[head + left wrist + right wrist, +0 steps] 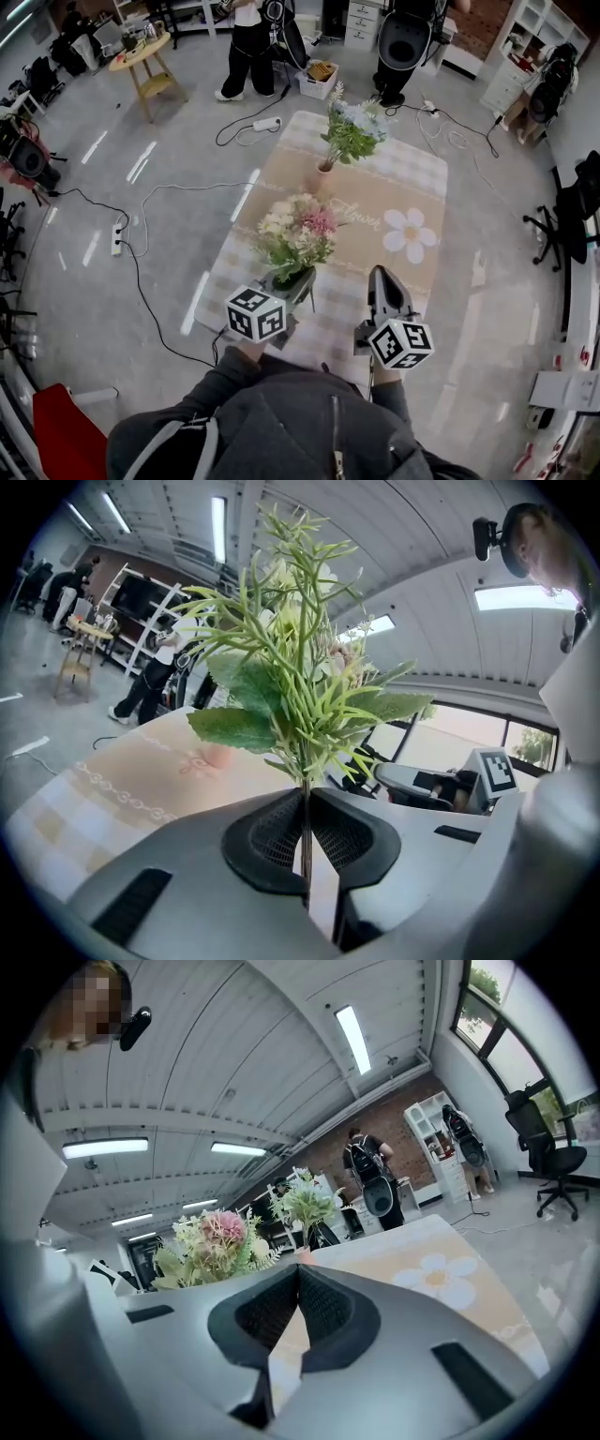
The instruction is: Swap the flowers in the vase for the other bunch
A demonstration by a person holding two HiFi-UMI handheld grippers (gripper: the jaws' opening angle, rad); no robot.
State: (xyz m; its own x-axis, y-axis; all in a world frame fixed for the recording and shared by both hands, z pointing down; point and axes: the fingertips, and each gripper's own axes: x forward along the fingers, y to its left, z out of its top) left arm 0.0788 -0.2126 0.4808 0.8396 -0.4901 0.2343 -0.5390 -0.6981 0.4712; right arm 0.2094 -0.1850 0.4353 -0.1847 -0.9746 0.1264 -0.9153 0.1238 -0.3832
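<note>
Seen from a head camera looking steeply down, a person holds a claw in each hand over the near end of a long worktop [281, 164] covered by a beige checked cloth [412, 192] printed with a white daisy. The left claw [298, 281] is closed on the thin stems of a pink and cream bunch [298, 230] of artificial flowers. In the left gripper view, the left claw's [305, 803] two dark pads press together on the stems, which run straight up between them. The pink and cream bunch's [300, 667] long axis stands roughly upright, with green leaves and blooms fanning out at the top and the stem ends pointing down. Whether the stem ends reach the cloth is hard to tell, since the claw covers them. The right claw [380, 274] is just to the right of it, apart from the flowers. In the right gripper view, the right claw [298, 1274] has its pads shut tight together with nothing between them. Farther along the worktop, well apart from both claws, a small pinkish vase [324, 176] holds a green bunch [354, 129] with pale blue blooms. Its stems rise from the vase mouth and its heads lean slightly to the right. Beyond the worktop, cables trail across a grey floor [187, 169].
</note>
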